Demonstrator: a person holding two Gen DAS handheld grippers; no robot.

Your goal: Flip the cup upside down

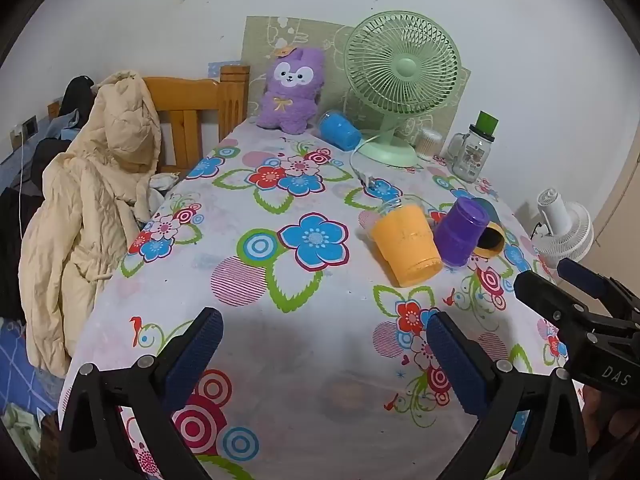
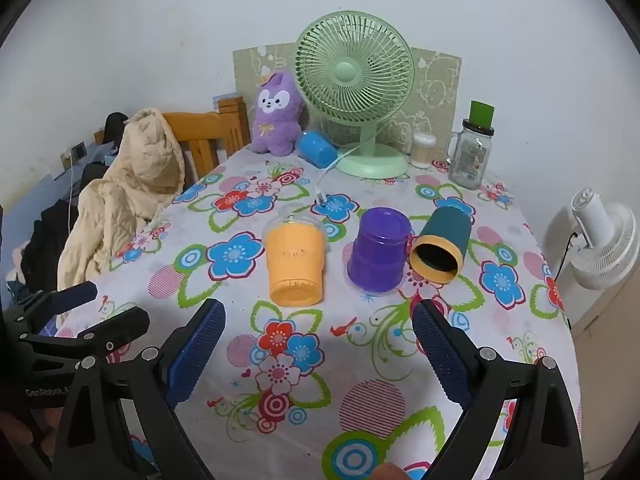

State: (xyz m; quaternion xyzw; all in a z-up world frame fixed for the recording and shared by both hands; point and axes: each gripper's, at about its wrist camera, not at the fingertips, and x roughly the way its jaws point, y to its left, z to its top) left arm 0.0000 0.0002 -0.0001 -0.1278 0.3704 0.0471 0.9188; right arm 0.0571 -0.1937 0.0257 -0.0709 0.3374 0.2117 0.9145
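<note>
While both grippers hang wide open w/ nothing held, the teal cup [image 2: 442, 246] lies on its side just right of the purple cup [image 2: 380, 250], mouth toward the right gripper [image 2: 318, 354], which is nearer; left gripper [image 1: 324, 354] sits farther off.

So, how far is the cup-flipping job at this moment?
Looks done: the purple cup stands mouth down on the tablecloth, and the orange cup seems inverted too. In hand: nothing; the left gripper and right gripper are both open and empty. Possibly left: the teal cup and the blue cup lie on their sides.
</note>
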